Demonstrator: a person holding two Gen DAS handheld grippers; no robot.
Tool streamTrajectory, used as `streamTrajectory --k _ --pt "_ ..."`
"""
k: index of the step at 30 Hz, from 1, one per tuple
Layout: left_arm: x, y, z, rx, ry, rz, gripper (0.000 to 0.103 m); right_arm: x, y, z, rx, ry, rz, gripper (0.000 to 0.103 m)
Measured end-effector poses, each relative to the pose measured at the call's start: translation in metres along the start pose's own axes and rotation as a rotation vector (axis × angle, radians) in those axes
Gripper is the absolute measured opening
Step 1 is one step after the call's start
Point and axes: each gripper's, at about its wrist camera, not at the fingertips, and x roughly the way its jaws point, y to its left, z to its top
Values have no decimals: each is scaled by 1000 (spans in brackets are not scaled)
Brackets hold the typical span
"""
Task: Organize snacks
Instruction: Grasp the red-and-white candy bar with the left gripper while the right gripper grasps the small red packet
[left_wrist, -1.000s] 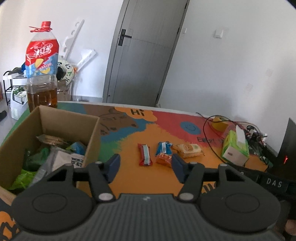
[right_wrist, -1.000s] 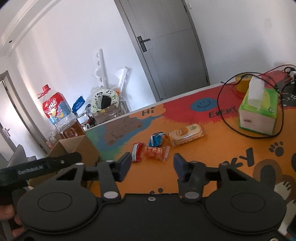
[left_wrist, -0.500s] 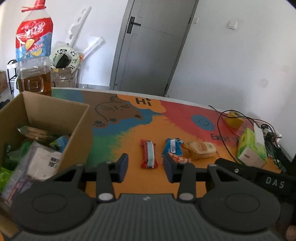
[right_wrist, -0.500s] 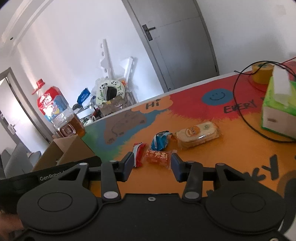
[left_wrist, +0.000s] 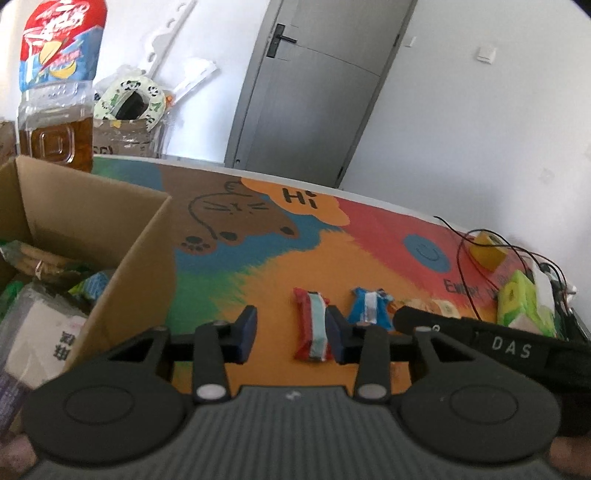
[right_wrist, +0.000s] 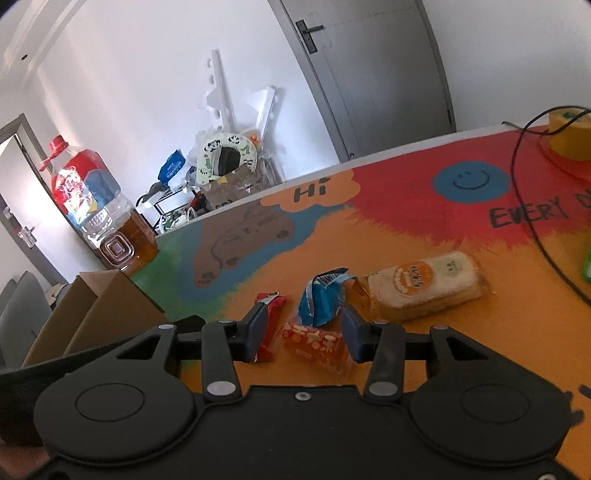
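Several snacks lie in a row on the colourful mat. A red striped bar (left_wrist: 312, 325) (right_wrist: 269, 332) lies at the left, a blue packet (left_wrist: 369, 308) (right_wrist: 325, 297) beside it, an orange packet (right_wrist: 316, 341) in front, and a pale cake pack (right_wrist: 424, 290) at the right. My left gripper (left_wrist: 291, 334) is open and empty, its right finger beside the red bar. My right gripper (right_wrist: 304, 334) is open, its fingers on either side of the orange packet. The cardboard box (left_wrist: 144, 240) (right_wrist: 99, 306) at the left holds several packets.
A large bottle of amber liquid (left_wrist: 55, 110) (right_wrist: 110, 229) stands behind the box. A green tissue box (left_wrist: 524, 306), a yellow tape roll (right_wrist: 569, 133) and black cables (right_wrist: 524, 199) are at the right. The right gripper's body (left_wrist: 498, 347) crosses the left view.
Both grippers have moved forward and down toward the snacks. The right gripper's fingers now straddle the orange packet. The left gripper has swung away from the box toward the red bar.
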Motion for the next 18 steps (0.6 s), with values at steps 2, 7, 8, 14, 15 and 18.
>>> streamTrajectory --k 2,7,8,14,15,18 --pt "5 2 0 -9 3 1 39 8 -2 0 0 9 -2 44" --pt "13 1 0 -10 3 0 39 23 -4 -3 -14 37 0 44" --pt "16 1 -1 -9 5 2 39 25 -5 -5 -17 46 -2 43" --pt "26 -3 -3 -8 24 -7 39 22 -6 -18 -26 63 -12 28" --pt "27 -4 -4 -5 28 -12 39 21 -5 -20 -31 66 -21 24" --pt "32 -12 -7 14 31 -24 39 13 -7 -25 -21 69 -27 22"
